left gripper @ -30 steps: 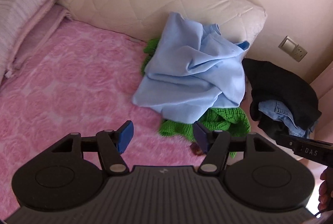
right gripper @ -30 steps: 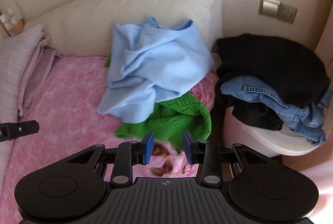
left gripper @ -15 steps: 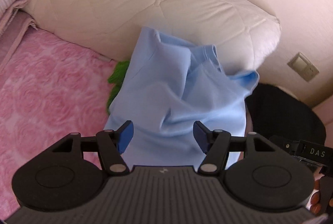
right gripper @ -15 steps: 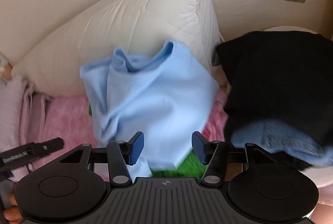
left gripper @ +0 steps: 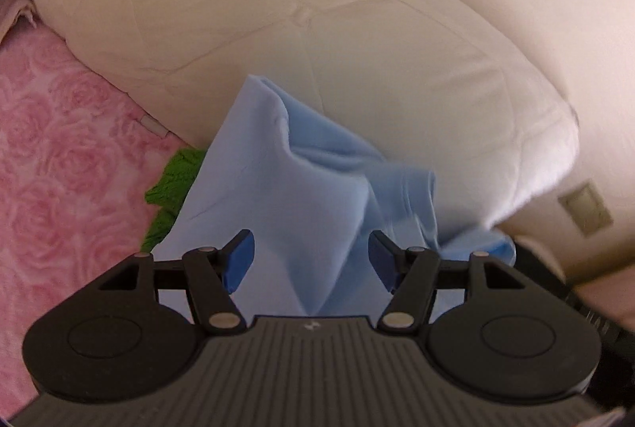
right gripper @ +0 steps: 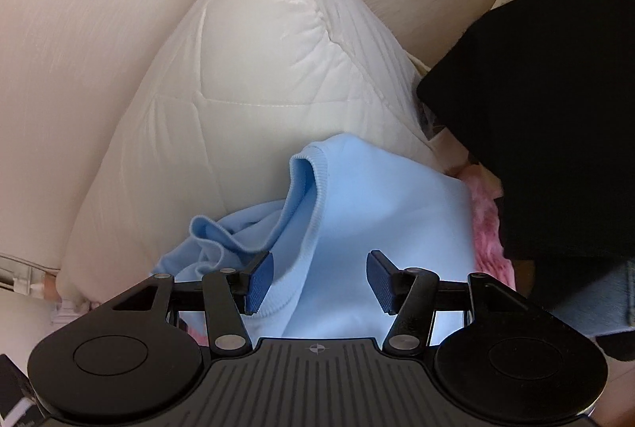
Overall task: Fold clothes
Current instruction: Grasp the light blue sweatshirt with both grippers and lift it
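Note:
A crumpled light blue sweatshirt [left gripper: 285,197] lies heaped against the white pillow on the bed. My left gripper [left gripper: 311,262] hangs open just above it, blue pads apart, with cloth below the gap and nothing pinched. In the right wrist view the same blue sweatshirt [right gripper: 369,212] shows its ribbed collar. My right gripper [right gripper: 319,282] stands open over that collar; the left pad lies close to the ribbed edge, but it does not press on it. A green knit garment [left gripper: 172,185] peeks out from under the blue one on the left.
A big white quilted pillow [left gripper: 278,30] leans on the wall behind the clothes. Pink rose-patterned bedding [left gripper: 59,169] spreads to the left. A black garment [right gripper: 547,133] over blue jeans [right gripper: 587,304] is piled at the right. A wall socket [left gripper: 585,208] sits at the far right.
Both grippers have come in closer and lower over the blue sweatshirt, which now fills the space under the fingers. The right gripper's jaws have widened.

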The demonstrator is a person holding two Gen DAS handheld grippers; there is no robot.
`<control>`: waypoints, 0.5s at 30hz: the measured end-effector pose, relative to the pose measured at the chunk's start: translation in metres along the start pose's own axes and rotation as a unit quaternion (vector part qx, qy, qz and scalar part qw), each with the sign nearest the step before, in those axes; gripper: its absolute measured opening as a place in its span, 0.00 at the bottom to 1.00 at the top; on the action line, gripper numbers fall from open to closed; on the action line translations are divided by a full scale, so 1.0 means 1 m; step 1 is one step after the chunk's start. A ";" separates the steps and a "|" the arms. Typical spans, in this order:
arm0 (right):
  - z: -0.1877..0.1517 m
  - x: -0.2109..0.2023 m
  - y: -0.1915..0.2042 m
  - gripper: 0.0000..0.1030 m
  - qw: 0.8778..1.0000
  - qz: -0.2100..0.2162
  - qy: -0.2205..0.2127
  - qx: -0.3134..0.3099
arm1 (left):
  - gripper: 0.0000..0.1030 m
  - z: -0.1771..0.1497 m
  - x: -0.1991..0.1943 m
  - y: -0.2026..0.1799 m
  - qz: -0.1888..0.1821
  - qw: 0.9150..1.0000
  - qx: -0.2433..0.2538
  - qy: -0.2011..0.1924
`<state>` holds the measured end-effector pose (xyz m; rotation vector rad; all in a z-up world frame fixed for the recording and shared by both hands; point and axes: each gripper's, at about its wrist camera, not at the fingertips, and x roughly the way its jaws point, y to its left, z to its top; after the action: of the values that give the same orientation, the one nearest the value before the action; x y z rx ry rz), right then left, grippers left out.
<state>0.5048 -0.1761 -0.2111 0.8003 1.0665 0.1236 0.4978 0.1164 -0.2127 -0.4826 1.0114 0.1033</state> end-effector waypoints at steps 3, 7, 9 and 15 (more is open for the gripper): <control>0.003 0.014 0.000 0.54 1.000 -0.009 0.012 0.004 | 0.59 0.009 0.016 0.007 -0.002 1.000 -0.029 0.002; 0.002 0.025 -0.004 0.54 1.000 -0.003 0.023 0.006 | 0.49 0.016 0.035 0.012 -0.008 0.999 -0.045 0.001; 0.004 0.027 -0.003 0.53 1.000 0.005 0.026 -0.002 | 0.15 0.017 0.041 0.013 -0.017 0.999 -0.038 0.002; 0.002 0.008 0.020 0.02 0.996 0.021 -0.012 -0.082 | 0.01 0.005 0.010 0.029 -0.030 0.999 -0.028 -0.032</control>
<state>0.5159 -0.1596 -0.2039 0.6737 1.0038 0.2342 0.4982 0.1431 -0.2285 -0.5572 0.9321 0.0939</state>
